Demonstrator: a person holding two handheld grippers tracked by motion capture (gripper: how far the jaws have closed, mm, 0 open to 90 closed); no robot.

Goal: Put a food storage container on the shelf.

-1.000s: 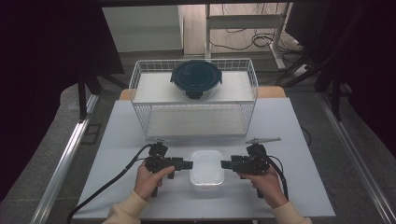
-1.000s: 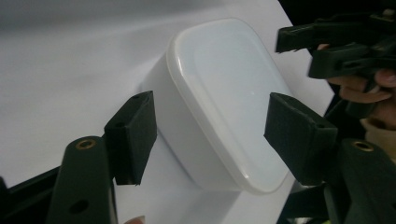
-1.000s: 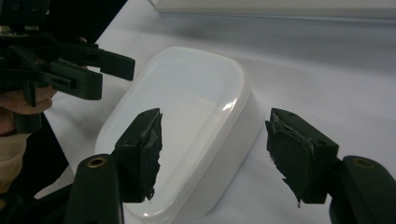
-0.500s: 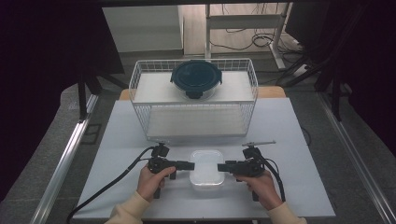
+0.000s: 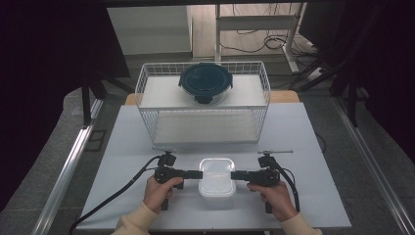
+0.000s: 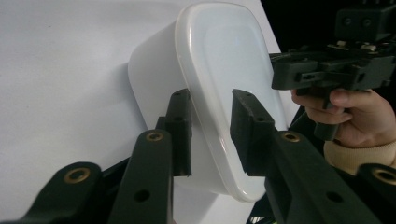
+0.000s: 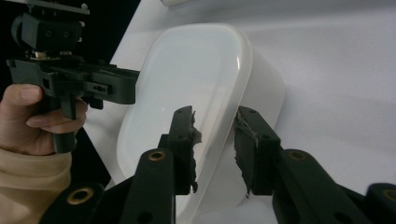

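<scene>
Since a second ago, drawn inward: left hand-held gripper (image 5: pixel 195 174) and right hand-held gripper (image 5: pixel 236 175) now flanking the lidded white container (image 5: pixel 216 176) at the tabletop's (image 5: pixel 313 147) near edge. Both with jaws parted, straddling the lid's rim on opposite sides, not yet clamped. Farther back, wire basket (image 5: pixel 203 104), untouched, carrying a round dark-lidded bowl (image 5: pixel 205 83) on top. Nothing between grippers and container.

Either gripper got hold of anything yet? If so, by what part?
Nothing clamped yet. The left gripper and right gripper each straddle the lid rim of the white container at opposite sides, jaws open.
</scene>
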